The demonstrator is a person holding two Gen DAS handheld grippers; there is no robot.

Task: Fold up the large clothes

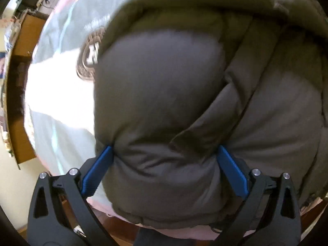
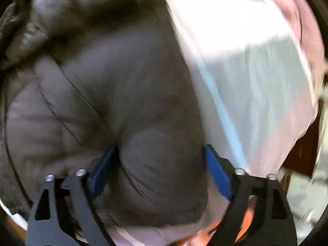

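A dark grey-brown puffer jacket (image 1: pixel 164 71) lies bunched on a pale sheet (image 1: pixel 57 102). In the left wrist view my left gripper (image 1: pixel 165 151) points down onto it. Its blue pads (image 1: pixel 102 164) pinch a thick puffy fold, and creases run out from both tips. In the right wrist view the same jacket (image 2: pixel 92 82) fills the left half. My right gripper (image 2: pixel 161 148) stands wide over a rounded bulge at the jacket's edge. One of its pads (image 2: pixel 104 168) sits in a crease, and the other lies along the jacket's rim without a visible pinch. Both views are blurred.
A round dark emblem (image 1: pixel 88 57) shows on pale cloth beside the jacket. The pale sheet (image 2: pixel 256 82) has a light blue stripe, and pink fabric (image 2: pixel 297 20) lies along its far side. Brown wooden furniture (image 1: pixel 24 47) borders the bed on the left, and a dark brown piece (image 2: pixel 301 153) on the right.
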